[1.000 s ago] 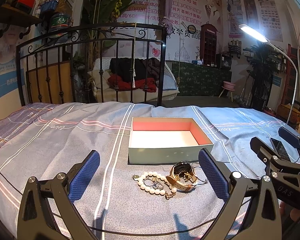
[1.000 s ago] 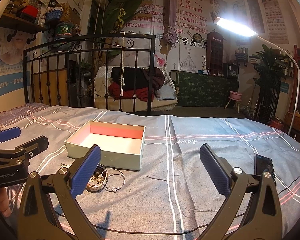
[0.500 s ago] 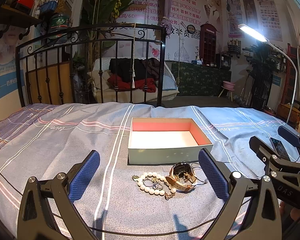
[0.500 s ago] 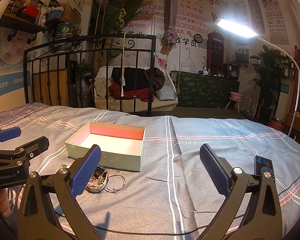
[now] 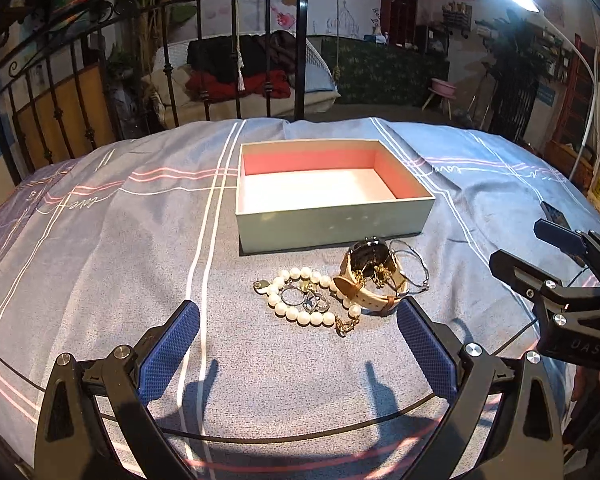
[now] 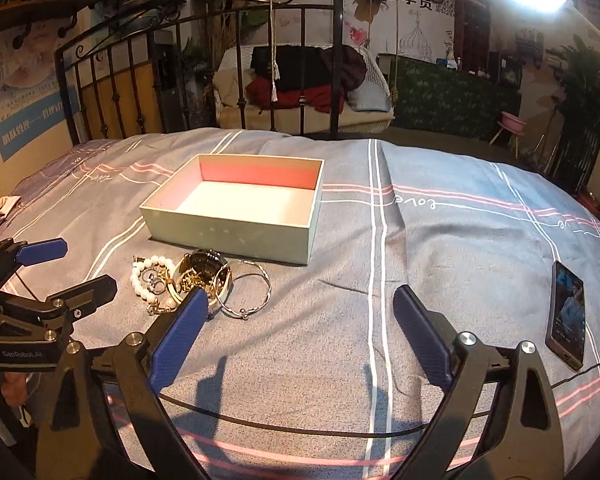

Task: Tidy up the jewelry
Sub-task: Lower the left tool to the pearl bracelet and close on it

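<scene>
Tangled jewelry heap risks a messy pick beside the empty box.
Left gripper (image 5: 298, 350) spread, empty; pearl bracelet (image 5: 300, 300), watch (image 5: 370, 276) and bangles (image 6: 244, 290) interlock on the bed before the box (image 5: 328, 220); closing, empty right gripper (image 6: 296, 338) could drag neighbours.

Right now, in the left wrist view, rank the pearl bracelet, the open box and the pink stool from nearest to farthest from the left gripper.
1. Pearl bracelet: on the bedspread just ahead of the left gripper, toward its right finger.
2. Open box: farther back on the bed, behind the jewelry, nothing in it.
3. Pink stool: farthest, on the floor beyond the bed, upper right.
</scene>
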The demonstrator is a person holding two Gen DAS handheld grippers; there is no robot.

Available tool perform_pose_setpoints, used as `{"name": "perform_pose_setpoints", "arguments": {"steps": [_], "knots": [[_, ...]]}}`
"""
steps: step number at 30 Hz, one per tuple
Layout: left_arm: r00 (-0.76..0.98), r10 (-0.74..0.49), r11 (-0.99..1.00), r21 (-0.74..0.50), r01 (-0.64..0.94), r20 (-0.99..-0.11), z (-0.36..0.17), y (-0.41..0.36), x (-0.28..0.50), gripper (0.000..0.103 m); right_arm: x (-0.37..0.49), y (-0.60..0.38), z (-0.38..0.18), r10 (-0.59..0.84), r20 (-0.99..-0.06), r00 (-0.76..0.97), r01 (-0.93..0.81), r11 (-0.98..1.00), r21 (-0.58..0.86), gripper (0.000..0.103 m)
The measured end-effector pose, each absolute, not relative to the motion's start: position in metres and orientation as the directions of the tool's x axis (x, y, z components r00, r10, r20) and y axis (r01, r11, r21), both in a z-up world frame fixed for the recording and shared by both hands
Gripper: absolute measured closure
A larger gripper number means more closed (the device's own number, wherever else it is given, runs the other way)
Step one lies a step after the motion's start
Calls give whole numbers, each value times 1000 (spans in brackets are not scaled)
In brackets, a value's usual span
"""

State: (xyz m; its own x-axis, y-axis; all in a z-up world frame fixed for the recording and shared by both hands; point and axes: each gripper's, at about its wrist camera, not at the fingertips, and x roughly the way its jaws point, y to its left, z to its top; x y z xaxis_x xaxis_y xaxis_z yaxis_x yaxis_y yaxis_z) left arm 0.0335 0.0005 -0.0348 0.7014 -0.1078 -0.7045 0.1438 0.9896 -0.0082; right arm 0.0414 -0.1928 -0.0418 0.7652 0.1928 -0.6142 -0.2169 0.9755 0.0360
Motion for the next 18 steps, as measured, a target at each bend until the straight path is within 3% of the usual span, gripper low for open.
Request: {"name": "perform_pose_setpoints", "arguments": {"steps": [9, 14, 18], "knots": [[606, -70, 993, 3, 119, -792, -61, 25, 64, 27, 72, -173, -68, 226, -674, 704, -261, 964, 50, 18], [547, -106, 993, -65, 94, -831, -70, 34, 84, 36, 84, -164, -77, 229, -693, 684, -270, 961, 51, 18], [536, -74, 997, -47, 65, -841, -74, 32, 95, 51, 90, -163, -79, 233, -700, 675, -269, 961, 60, 18]]}}
